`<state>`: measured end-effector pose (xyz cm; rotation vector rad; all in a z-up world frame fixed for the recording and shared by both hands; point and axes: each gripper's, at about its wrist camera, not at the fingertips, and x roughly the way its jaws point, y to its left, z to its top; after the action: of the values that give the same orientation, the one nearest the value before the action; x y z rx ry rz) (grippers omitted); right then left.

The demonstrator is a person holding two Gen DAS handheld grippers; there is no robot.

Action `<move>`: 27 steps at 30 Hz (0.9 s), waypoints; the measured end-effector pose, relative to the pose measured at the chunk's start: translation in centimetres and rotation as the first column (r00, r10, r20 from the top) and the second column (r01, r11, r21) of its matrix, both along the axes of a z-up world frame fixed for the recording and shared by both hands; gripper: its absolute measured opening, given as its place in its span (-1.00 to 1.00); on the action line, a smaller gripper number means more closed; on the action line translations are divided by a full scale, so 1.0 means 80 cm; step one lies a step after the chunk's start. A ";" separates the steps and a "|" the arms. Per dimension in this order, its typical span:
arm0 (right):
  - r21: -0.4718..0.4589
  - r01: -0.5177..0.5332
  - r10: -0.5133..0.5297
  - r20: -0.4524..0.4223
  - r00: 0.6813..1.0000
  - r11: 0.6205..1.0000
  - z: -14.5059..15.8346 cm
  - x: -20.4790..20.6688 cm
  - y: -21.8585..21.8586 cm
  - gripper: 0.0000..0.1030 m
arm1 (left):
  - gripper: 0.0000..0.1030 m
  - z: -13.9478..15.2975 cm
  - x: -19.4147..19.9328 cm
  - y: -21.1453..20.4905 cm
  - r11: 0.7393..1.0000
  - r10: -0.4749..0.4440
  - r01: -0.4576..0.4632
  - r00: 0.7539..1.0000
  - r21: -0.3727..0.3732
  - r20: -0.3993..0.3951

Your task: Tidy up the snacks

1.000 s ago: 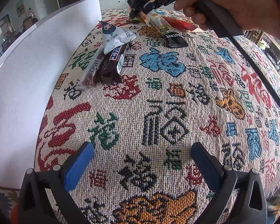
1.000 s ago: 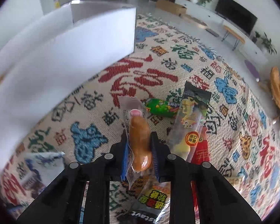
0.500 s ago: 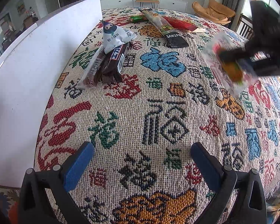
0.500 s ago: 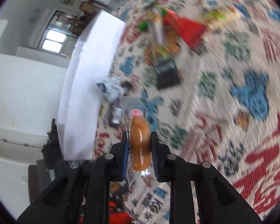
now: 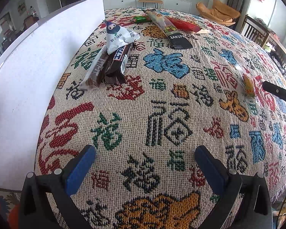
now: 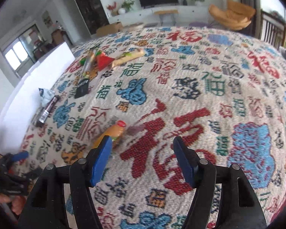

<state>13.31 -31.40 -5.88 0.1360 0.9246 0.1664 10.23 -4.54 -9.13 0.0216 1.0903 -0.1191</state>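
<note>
Right gripper (image 6: 142, 150) spread wide, nothing in it; the orange sausage pack (image 6: 112, 133) lies on the patterned cloth (image 6: 181, 99) just beside its left finger, possibly touching. Left gripper (image 5: 143, 159) wide open too. Farther off, chocolate bars (image 5: 112, 63) by the white board (image 5: 38, 61).

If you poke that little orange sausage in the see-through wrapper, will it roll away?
Probably a little. The sausage looks round and plump, so it might rock or roll sideways, but its flat clear wrapper edges and the rough woven cloth should stop it soon. The shiny wrapper may feel slippery between the right gripper pads.
</note>
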 end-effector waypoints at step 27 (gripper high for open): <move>-0.202 0.115 -0.116 0.009 0.993 0.973 -0.038 -0.020 -0.020 0.70 | 1.00 -0.001 0.001 -0.001 1.000 0.001 -0.001 1.000 0.003 -0.001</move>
<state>11.68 -33.02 -8.89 0.0012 0.9289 -0.0365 10.35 -4.61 -9.20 0.0237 1.0910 -0.1168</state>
